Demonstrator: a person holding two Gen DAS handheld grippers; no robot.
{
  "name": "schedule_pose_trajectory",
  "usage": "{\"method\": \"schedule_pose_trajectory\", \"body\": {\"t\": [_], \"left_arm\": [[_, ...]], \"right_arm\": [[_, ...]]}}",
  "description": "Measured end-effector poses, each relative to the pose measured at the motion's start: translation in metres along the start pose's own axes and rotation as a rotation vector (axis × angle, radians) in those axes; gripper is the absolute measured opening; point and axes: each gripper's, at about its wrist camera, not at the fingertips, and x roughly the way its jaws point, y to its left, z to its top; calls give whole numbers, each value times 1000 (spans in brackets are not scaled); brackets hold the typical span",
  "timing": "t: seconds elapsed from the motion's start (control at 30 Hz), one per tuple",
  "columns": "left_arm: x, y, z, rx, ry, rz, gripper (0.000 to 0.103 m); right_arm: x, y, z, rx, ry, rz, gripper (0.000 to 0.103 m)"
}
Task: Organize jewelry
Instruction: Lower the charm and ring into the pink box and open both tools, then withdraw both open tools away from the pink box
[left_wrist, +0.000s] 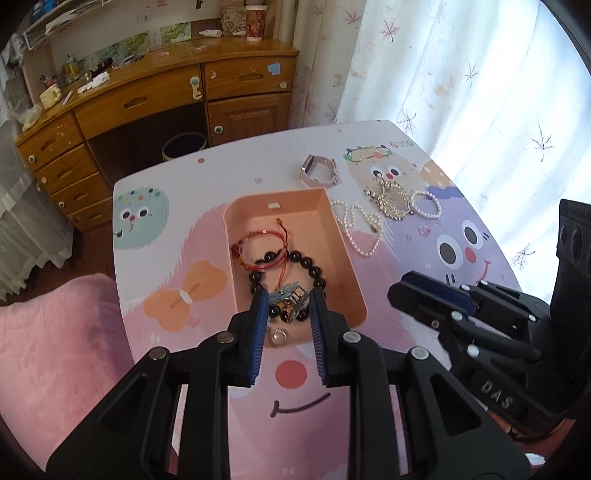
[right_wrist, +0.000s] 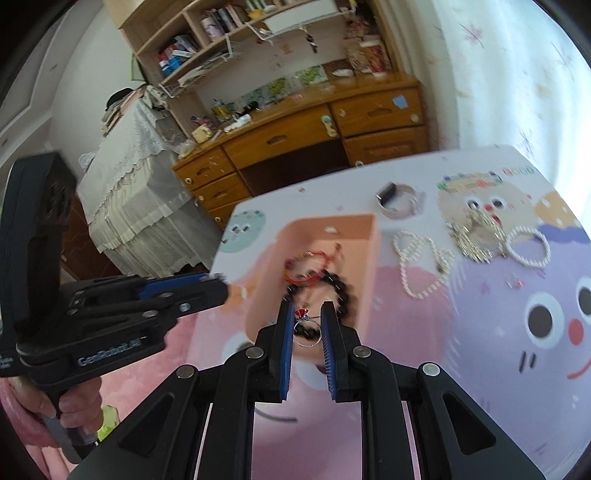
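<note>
My right gripper pinches a thin silver ring with a red stone between its blue pads, above the near end of the pink tray. My left gripper holds a silver-blue and gold brooch between its pads over the near part of the tray; the pads look pressed against it.

Just under my left gripper, on the worktop at the tray's near edge, lies a small round gold piece. Inside the tray a dark bead bracelet rests with a red cord bracelet overlapping its far side.

To the right of the tray, on the worktop, a pearl necklace lies in loops, then a gold sparkly pendant touching a pearl bracelet. A small clear ring sits near them. Farther back lies a pink watch.
</note>
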Motion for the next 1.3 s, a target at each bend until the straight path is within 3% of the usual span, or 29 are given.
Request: {"method": "schedule_pose_trajectory", "body": {"t": [0.33,0.43,0.6,0.7,0.83,1.17,1.3], "left_arm": [[5,10,24,-31,-24,-44,20],[9,11,24,-44,-15,-14,21],[8,16,20,-48,-5,-27,51],[4,14,15,-24,-6,-42,53],[4,9,-1,-32,26,-70,53],[12,-27,-80,-23,173,-129,53],[19,-50,-105,-17,238,-145,53]], "right_arm": [[4,29,18,-61,-34,-27,16],[7,23,17,-38,-13,-41,35],[-6,6,16,-3,-35,-90,37],[-15,-6,9,35,-32,-122,38],[-25,-22,-11,100,-6,-153,61],[-37,-60,-92,233,203,-228,79],[-46,-91,-114,338,231,-263,80]]}}
